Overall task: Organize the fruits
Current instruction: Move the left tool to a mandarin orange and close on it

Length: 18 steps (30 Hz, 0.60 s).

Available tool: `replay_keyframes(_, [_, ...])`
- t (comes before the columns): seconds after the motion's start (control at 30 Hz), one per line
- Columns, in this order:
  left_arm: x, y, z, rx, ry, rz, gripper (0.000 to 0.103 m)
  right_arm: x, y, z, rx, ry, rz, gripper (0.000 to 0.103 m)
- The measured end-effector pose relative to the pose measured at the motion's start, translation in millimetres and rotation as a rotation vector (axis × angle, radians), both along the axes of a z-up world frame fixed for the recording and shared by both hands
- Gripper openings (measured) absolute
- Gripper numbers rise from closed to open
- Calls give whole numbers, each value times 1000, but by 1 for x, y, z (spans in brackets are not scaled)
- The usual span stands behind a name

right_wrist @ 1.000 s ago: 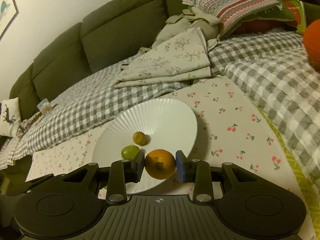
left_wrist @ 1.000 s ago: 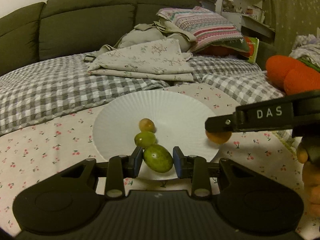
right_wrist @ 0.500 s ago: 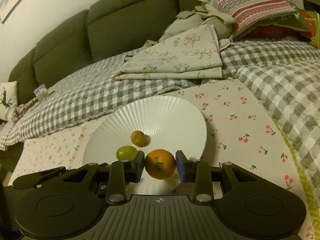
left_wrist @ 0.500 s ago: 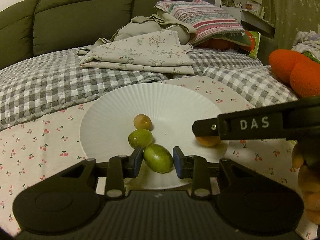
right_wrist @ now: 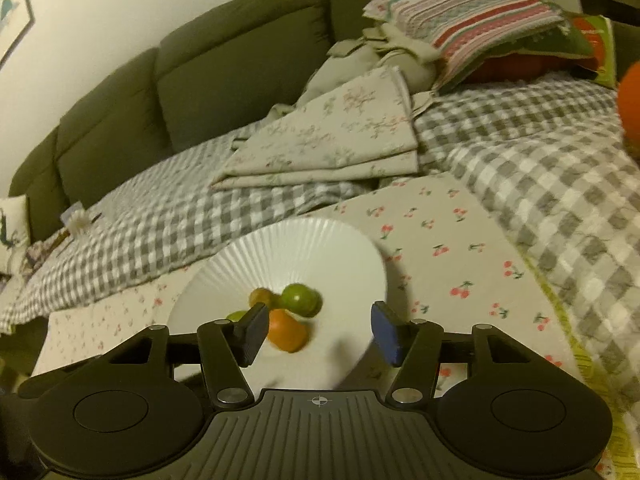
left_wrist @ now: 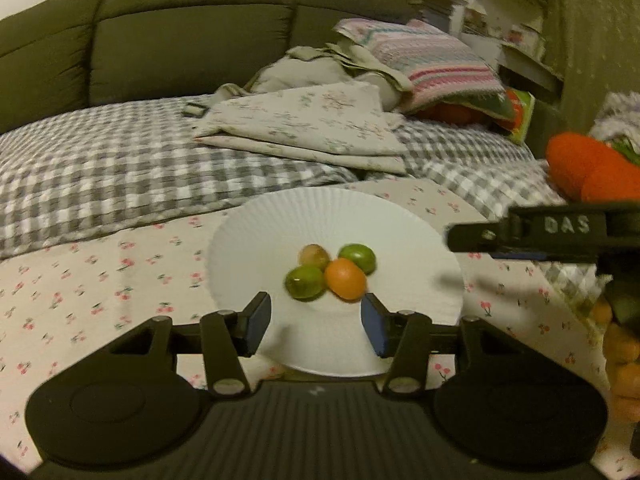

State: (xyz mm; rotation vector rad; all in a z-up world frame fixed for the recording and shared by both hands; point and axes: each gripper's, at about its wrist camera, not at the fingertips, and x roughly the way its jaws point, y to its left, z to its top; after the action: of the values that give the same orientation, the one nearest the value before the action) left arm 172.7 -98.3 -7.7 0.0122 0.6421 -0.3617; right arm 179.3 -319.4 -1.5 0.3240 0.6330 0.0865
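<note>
Four small fruits cluster on the white plate; both grippers gape, holding nothing.

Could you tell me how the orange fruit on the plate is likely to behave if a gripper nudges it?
The orange fruit looks round and smooth, so it would probably roll. It sits against the green fruits, which may check it or be shoved along. The white plate dips toward its middle, so it likely settles back there.

Folded floral cloth lies on the checked blanket. Striped pillow rests beside it, against the green sofa back.
</note>
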Motion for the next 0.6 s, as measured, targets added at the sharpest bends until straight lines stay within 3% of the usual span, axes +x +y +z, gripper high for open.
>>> replay_keyframes(0.43, [-22, 67, 22, -75, 86, 177, 55, -35, -29, 20, 115, -45, -68, 64])
replay_keyframes(0.6, [-34, 82, 16, -32, 148, 248, 61, -53, -19, 26, 116, -57, -25, 70])
